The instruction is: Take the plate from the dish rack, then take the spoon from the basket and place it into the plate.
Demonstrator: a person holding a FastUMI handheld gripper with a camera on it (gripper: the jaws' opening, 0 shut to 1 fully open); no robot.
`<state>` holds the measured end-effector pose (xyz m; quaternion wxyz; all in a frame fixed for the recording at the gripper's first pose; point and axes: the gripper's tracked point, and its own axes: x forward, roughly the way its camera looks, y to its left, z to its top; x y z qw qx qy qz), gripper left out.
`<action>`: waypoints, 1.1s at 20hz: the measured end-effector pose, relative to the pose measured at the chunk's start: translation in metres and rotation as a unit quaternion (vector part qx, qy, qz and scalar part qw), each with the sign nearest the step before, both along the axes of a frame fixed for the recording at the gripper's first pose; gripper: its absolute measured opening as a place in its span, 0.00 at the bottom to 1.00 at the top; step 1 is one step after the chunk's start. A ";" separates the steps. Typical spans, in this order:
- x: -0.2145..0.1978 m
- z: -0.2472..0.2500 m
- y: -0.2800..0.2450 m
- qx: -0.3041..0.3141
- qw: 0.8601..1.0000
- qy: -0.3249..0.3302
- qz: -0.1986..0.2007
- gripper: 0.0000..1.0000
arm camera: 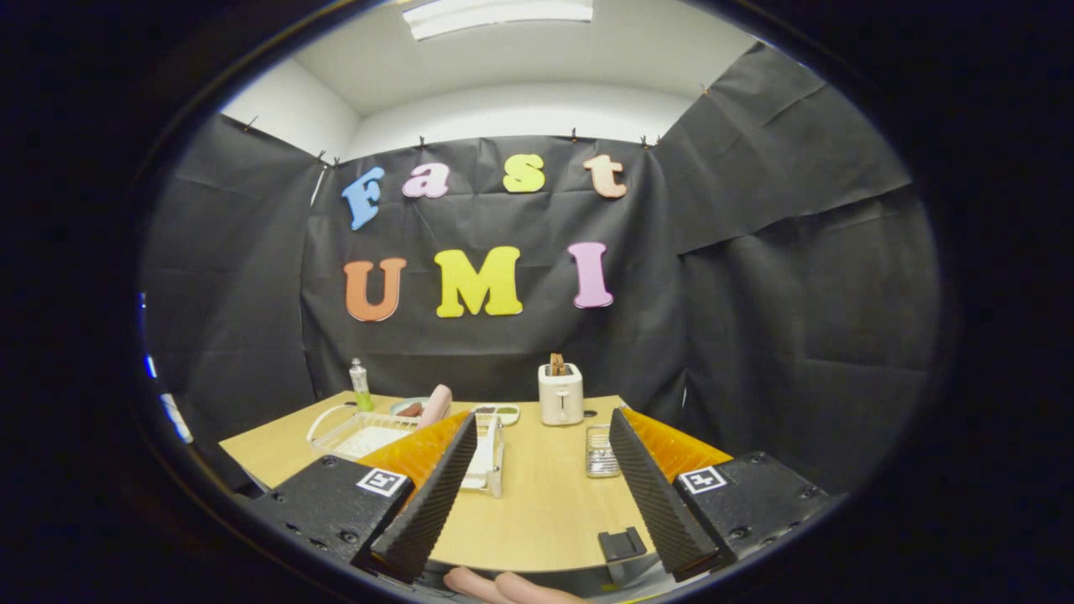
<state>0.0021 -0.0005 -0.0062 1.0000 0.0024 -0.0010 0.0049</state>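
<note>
Gripper view: the gripper [541, 491] hangs released above the near edge of the wooden worktop [545, 512], its two ribbed black fingers [428, 495] spread wide at the bottom of the frame with nothing between them.

Just ahead of the left finger, a little left of centre, stands the white dish rack [487, 453], partly hidden by that finger; whether the plate sits in it cannot be told. Just inside the right finger lies the small wire basket [601, 450], with thin metal pieces in it too small to name.

Beyond both, near the worktop's far edge at centre, a white toaster [560, 394] stands upright with toast in its slot. Further left lie a clear tray [357, 432] and a small bottle [361, 386] with a green base. A small black clip [622, 544] rests at the near edge.
</note>
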 end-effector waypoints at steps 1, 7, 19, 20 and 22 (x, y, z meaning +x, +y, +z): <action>0.001 -0.001 -0.001 -0.002 1.000 0.000 0.000 1.00; 0.017 -0.012 -0.005 -0.003 1.000 0.019 -0.003 1.00; 0.109 0.019 0.021 -0.041 0.994 0.099 0.029 1.00; 0.122 0.021 0.025 -0.048 0.992 0.115 0.033 1.00; 0.152 0.024 0.038 -0.047 0.986 0.155 0.045 1.00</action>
